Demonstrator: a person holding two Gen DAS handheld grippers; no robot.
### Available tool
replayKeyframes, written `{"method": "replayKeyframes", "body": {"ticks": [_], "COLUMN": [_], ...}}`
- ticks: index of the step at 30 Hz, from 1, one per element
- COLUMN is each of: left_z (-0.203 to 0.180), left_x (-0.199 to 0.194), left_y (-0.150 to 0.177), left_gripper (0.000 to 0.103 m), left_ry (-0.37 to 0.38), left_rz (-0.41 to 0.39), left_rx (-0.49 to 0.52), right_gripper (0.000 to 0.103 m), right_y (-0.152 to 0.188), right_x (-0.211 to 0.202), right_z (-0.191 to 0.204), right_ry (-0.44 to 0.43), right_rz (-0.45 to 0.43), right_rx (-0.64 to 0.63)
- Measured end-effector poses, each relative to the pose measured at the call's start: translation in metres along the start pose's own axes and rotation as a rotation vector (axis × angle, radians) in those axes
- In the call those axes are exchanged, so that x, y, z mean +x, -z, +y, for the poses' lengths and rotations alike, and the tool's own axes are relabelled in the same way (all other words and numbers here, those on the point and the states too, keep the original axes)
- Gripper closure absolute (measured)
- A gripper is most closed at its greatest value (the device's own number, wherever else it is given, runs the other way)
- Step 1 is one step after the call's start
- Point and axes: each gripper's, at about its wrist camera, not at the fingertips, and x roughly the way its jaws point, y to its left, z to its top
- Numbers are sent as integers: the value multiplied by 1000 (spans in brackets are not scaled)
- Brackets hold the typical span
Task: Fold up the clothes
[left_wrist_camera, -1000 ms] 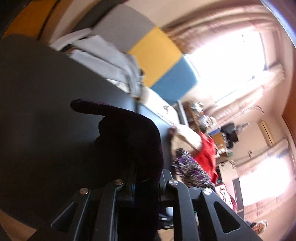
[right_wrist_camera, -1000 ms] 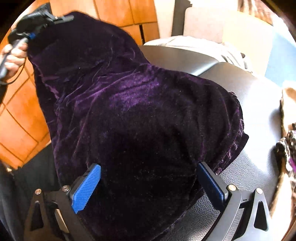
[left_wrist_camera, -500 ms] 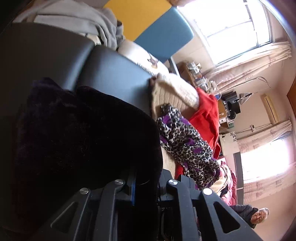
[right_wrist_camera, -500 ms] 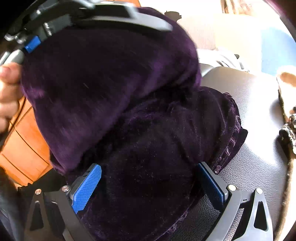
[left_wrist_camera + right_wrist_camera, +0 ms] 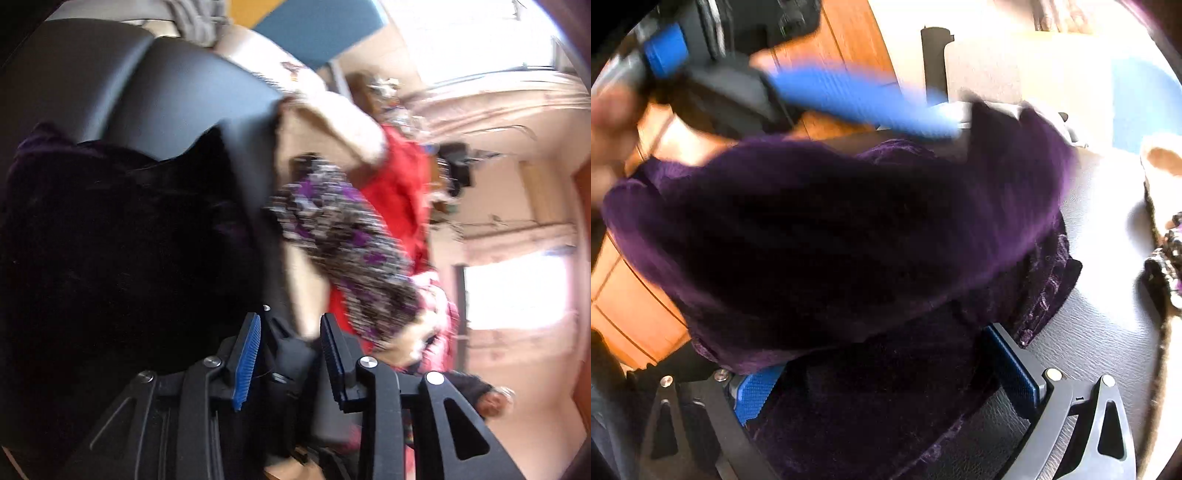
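The right gripper (image 5: 882,373) stands with its fingers (image 5: 1012,365) spread wide, and the purple velvet (image 5: 849,229) lies between them, spilling over the left pad and filling the whole gap down to the black surface (image 5: 1100,325). Nothing is pinched; the cloth simply rests in the open span. A folded-over flap of the velvet hangs above the lower layer, whose hem shows just beside the right finger.

The left gripper (image 5: 290,354) has its fingers (image 5: 247,354) apart with an empty gap between them (the view is motion-blurred). The velvet (image 5: 122,236) sits to the left of those fingers, not between them, heaped on the dark surface (image 5: 177,92).

Farther along that surface's far edge lie a purple patterned garment (image 5: 343,243), a red one (image 5: 399,184) and a cream one (image 5: 332,122). In the right wrist view the left gripper (image 5: 849,96) appears blurred above the velvet's far edge, a hand (image 5: 609,129) holding it.
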Motion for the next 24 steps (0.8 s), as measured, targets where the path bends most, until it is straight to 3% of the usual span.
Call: {"method": "replayKeyframes", "body": {"ticks": [8, 12, 14, 18, 22, 24], "left_z": [52, 105, 119, 119, 114, 117], "left_x": [-96, -113, -111, -80, -51, -47], "left_y": [21, 51, 63, 86, 108, 116], "left_gripper": [68, 68, 68, 68, 69, 70], "left_ry": [-94, -155, -142, -120, -210, -229], "left_rz": [-235, -317, -346, -303, -239, -229], "left_rx": [20, -28, -26, 57, 216, 259], "right_gripper": [0, 0, 0, 0, 0, 0], "right_y": [27, 23, 17, 10, 32, 48], "right_x": [-68, -108, -114, -80, -40, -43], "right_z": [9, 22, 34, 48, 50, 40], "right_ry": [48, -49, -117, -315, -253, -237], "right_rz": [160, 107, 66, 83, 213, 189], "right_rx": [7, 63, 85, 192, 259, 317]}}
